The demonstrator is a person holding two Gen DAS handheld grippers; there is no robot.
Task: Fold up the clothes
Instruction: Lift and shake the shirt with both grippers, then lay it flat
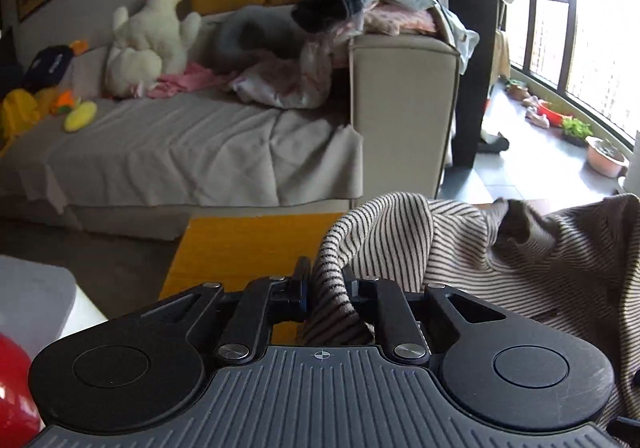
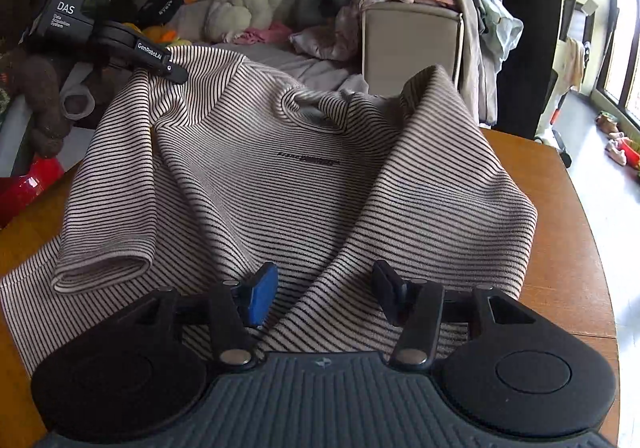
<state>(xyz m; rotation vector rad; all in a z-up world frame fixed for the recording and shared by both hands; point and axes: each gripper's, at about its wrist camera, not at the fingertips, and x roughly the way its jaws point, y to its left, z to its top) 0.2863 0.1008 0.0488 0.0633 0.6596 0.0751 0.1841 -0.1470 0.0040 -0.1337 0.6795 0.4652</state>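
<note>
A beige shirt with thin black stripes (image 2: 304, 183) lies spread on a round wooden table (image 2: 560, 232), neck hole away from me. My left gripper (image 1: 328, 288) is shut on a fold of the striped shirt (image 1: 460, 244) and lifts it; in the right wrist view it (image 2: 176, 73) grips the shirt's far left shoulder. My right gripper (image 2: 324, 294) is open, its fingers apart just above the shirt's near hem, holding nothing. The left sleeve (image 2: 104, 268) lies folded over the body.
A sofa (image 1: 180, 143) with plush toys (image 1: 152, 35) and a heap of clothes (image 1: 360, 19) stands behind the table. A red object (image 2: 28, 183) sits at the table's left edge. Plant pots (image 1: 604, 155) line the window floor at right.
</note>
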